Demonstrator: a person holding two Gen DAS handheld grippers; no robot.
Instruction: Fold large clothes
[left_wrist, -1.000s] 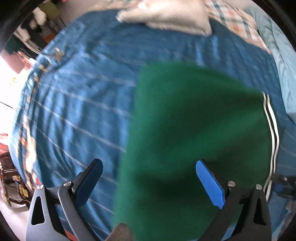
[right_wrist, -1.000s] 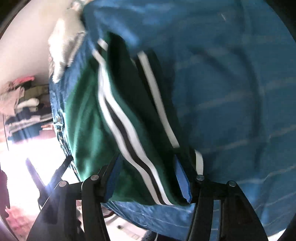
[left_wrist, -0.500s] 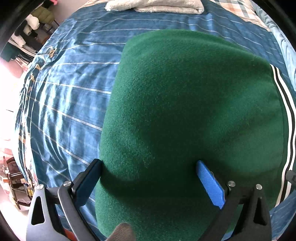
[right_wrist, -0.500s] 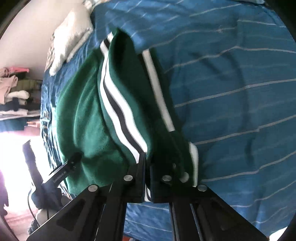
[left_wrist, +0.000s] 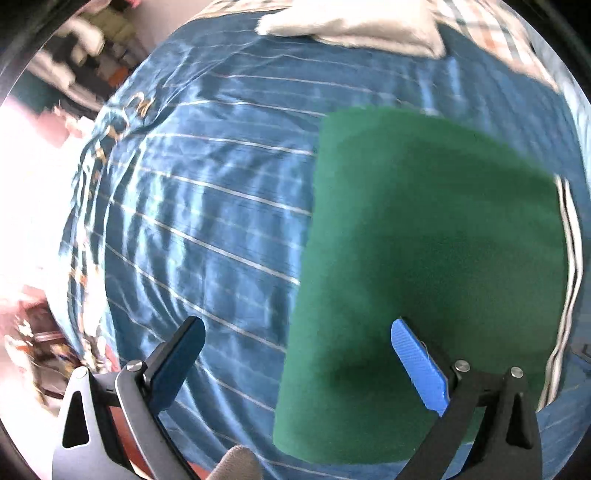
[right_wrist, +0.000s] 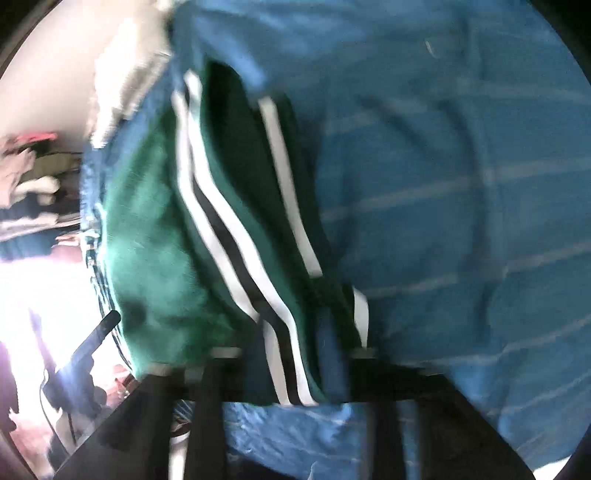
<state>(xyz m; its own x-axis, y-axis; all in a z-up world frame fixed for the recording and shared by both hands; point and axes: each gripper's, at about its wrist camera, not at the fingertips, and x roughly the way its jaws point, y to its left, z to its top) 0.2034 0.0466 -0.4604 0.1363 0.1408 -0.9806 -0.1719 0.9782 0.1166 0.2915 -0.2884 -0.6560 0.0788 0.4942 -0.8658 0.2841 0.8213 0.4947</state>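
A green fleece garment with white and black side stripes lies folded on the blue striped bedcover. My left gripper is open above its near left edge, the right finger over the fabric, the left finger over the bedcover. In the right wrist view the garment's striped edge runs up from my right gripper. That view is blurred by motion. The jaws stand apart with the striped edge between them; I cannot tell whether they touch it.
A white fluffy blanket and a plaid pillow lie at the bed's far end. Clothes on shelves stand left of the bed. Bright light floods the floor at left.
My left gripper has pulled back and left, away from the garment. My right gripper, shut on the striped edge half a second ago, now has its jaws apart and is moving.
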